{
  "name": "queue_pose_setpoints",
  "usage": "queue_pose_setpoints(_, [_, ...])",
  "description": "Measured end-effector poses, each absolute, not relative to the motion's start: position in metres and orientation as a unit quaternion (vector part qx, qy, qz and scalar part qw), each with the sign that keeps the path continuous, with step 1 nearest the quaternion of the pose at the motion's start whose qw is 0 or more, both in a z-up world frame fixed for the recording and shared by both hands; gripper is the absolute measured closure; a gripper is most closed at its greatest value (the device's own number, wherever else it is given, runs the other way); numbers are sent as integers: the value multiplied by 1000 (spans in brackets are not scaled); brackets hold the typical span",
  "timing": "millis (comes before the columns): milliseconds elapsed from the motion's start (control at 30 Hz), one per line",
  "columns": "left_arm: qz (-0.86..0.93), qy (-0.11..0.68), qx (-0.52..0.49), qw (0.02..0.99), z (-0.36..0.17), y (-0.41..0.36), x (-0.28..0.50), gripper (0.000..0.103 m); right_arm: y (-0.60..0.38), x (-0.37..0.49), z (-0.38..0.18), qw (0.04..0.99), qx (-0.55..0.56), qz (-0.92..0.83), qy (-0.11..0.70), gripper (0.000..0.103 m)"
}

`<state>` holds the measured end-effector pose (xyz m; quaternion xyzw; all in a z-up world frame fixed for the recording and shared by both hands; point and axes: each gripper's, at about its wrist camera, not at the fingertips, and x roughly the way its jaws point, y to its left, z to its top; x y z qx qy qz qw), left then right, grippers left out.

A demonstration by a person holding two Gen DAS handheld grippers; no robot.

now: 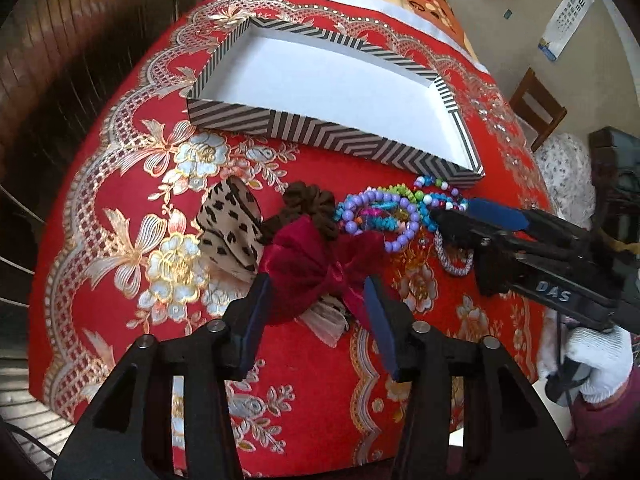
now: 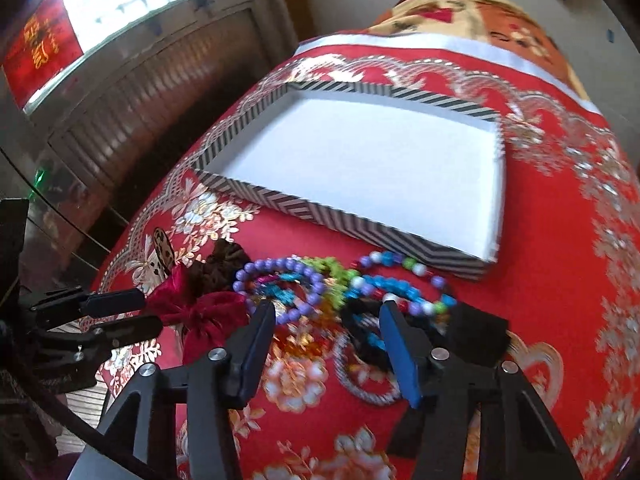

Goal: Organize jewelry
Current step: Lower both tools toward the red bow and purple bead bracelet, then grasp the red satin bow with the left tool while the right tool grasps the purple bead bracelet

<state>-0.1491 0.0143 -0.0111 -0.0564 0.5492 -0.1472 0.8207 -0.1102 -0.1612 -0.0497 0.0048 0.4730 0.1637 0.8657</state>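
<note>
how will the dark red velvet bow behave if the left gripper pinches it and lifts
The dark red velvet bow looks soft and puffy, so it will probably squash between the left gripper pads and droop. It seems light. It overlaps the leopard-print bow and brown scrunchie, so it may drag them.

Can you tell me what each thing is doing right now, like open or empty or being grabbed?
Striped cardboard box with white inside: lidless, empty.
Dark red velvet bow: lying on the cloth, between the open fingers, not gripped.
Pile of colourful bead bracelets: heaped beside the box, loose.
Left gripper: open.
Right gripper: open, over the beads.
</note>
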Motion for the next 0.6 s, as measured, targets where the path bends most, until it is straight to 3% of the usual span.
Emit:
queue_pose_setpoints(33, [-149,551,-55,819,-12,14,-147,44,-158,-108,-52,864,2,166,475,51])
queue_pose_setpoints(200, [-146,559,-70,813,-19,22,-137,44,-150,-92,-62,857,-10,166,489,53])
queue_pose_setpoints(400, [-149,574,-85,801,-30,22,-129,45,-143,-78,-75,850,-22,161,502,62])
queue_pose_setpoints(467, [-156,577,-81,798,-31,19,-129,56,-142,-77,-79,848,-21,162,504,68])
queue_pose_setpoints(533, [-160,577,-70,798,-32,14,-130,80,-142,-77,-84,845,-23,163,509,74])
queue_pose_setpoints(600, [-162,579,-58,797,-34,10,-130,88,-141,-78,-86,847,-25,168,504,79])
